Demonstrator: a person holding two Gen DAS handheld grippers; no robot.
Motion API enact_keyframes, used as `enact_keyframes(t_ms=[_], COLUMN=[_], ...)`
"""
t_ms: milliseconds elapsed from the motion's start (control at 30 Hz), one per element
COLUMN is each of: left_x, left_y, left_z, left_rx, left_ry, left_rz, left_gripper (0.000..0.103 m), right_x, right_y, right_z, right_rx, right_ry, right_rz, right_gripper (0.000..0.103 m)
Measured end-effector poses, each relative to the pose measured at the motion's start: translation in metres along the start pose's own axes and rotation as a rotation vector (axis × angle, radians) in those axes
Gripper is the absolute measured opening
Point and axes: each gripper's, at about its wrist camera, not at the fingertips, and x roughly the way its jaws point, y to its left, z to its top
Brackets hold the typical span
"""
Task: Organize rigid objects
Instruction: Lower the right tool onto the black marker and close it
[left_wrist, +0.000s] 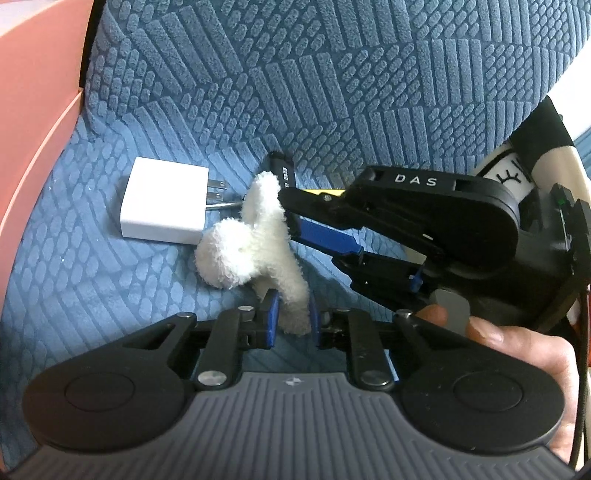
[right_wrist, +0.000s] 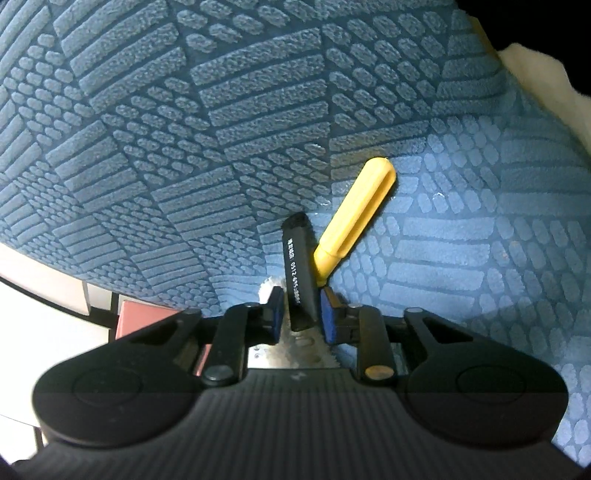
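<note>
My left gripper (left_wrist: 293, 317) is shut on a white fluffy plush toy (left_wrist: 251, 240), holding it by one limb above the blue sofa seat. A white plug charger (left_wrist: 164, 201) lies on the seat just left of the toy. My right gripper (right_wrist: 301, 314) is shut on a black stick with white print (right_wrist: 299, 269); the stick's far end also shows in the left wrist view (left_wrist: 284, 168). A yellow marker cap (right_wrist: 351, 218) lies on the seat just right of the stick. The right gripper (left_wrist: 295, 218) reaches in from the right, close to the toy.
The blue textured sofa (left_wrist: 332, 74) has its backrest rising just behind the objects. A pink box (left_wrist: 33, 110) stands at the left edge and also shows in the right wrist view (right_wrist: 147, 317). A white plush surface (right_wrist: 546, 81) lies at the far right.
</note>
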Motion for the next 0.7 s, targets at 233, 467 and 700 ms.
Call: enact_keyframes(t_ms=[233,467,700], left_x=[-0.005,-0.010,-0.025], left_y=[0.003,0.007,0.012], left_z=[0.001,0.001,-0.002], left_rx=[-0.005,-0.013,-0.009], left_ry=[0.002,0.001,-0.007], left_rz=[-0.003,0.003,0.007], left_gripper=[0.016,0.014,0.013], right_x=[-0.016,-0.029,-0.028], right_y=[0.007,0.014,0.020], right_z=[0.000,-0.002,-0.010], right_rx=[-0.050,-0.092,-0.144], right_ry=[-0.004,-0.023,-0.041], right_rz=[0.004,-0.007,-0.042], right_gripper=[0.013,0.012,0.012])
